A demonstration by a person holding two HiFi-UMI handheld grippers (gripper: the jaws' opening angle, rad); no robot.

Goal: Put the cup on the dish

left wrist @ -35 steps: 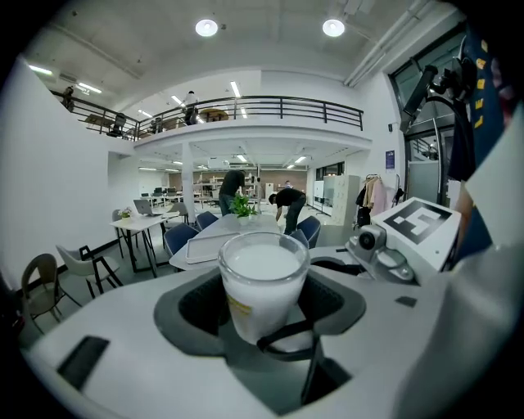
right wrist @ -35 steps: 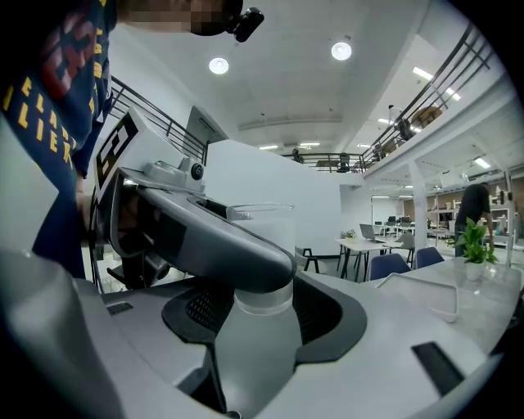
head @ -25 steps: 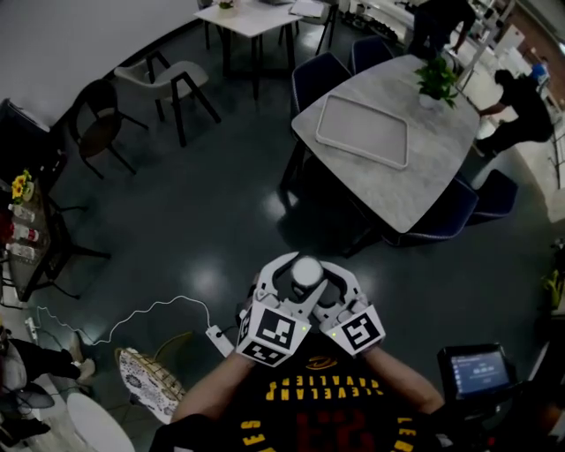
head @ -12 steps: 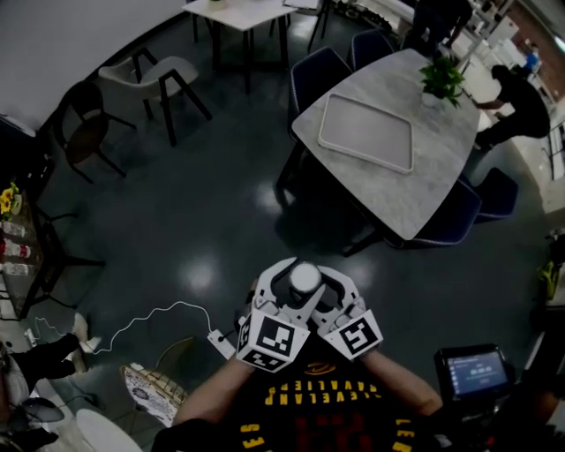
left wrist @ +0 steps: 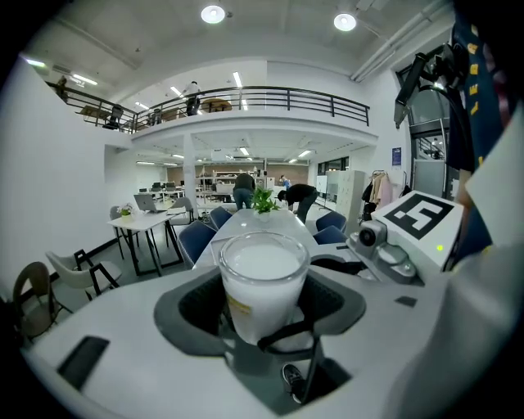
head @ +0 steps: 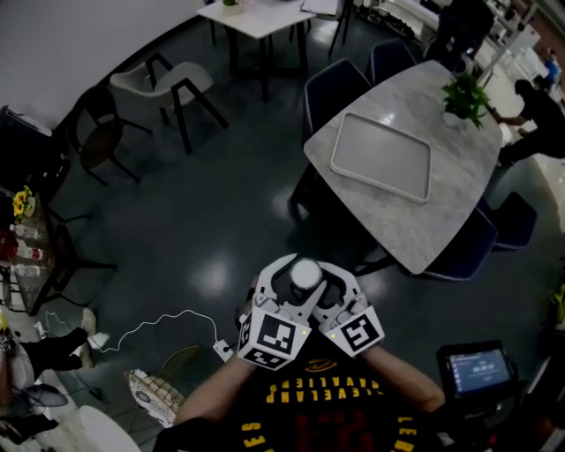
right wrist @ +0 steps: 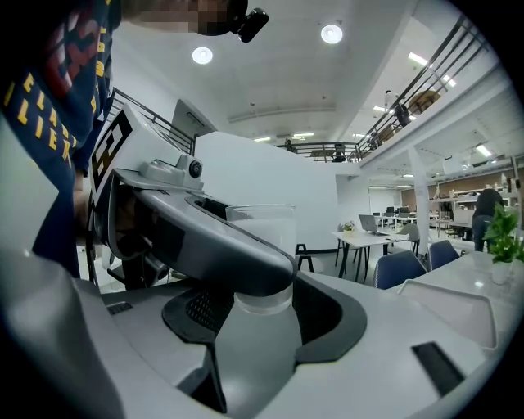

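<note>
A clear cup [head: 305, 273] with white contents is held in front of the person's chest, above the dark floor. Both grippers close round it from either side: the left gripper [head: 295, 275] and the right gripper [head: 319, 277]. In the left gripper view the cup [left wrist: 264, 278] stands upright between the padded jaws. The right gripper view shows the cup [right wrist: 264, 237] partly hidden behind the left gripper's jaw. A pale rectangular tray-like dish [head: 381, 157] lies on the grey marble table [head: 441, 212], ahead and to the right; it also shows as the dish [right wrist: 446, 307] at the lower right.
Dark blue chairs [head: 334, 86] ring the marble table, and a potted plant [head: 465, 92] stands at its far end. A white table [head: 252, 18] and chairs [head: 172, 88] stand further back. A white cable [head: 168, 320] trails across the floor. A small screen [head: 478, 369] sits at the lower right.
The marble table and the dish have shifted right in the head view. Both grippers and the cup keep the same place in front of the body.
</note>
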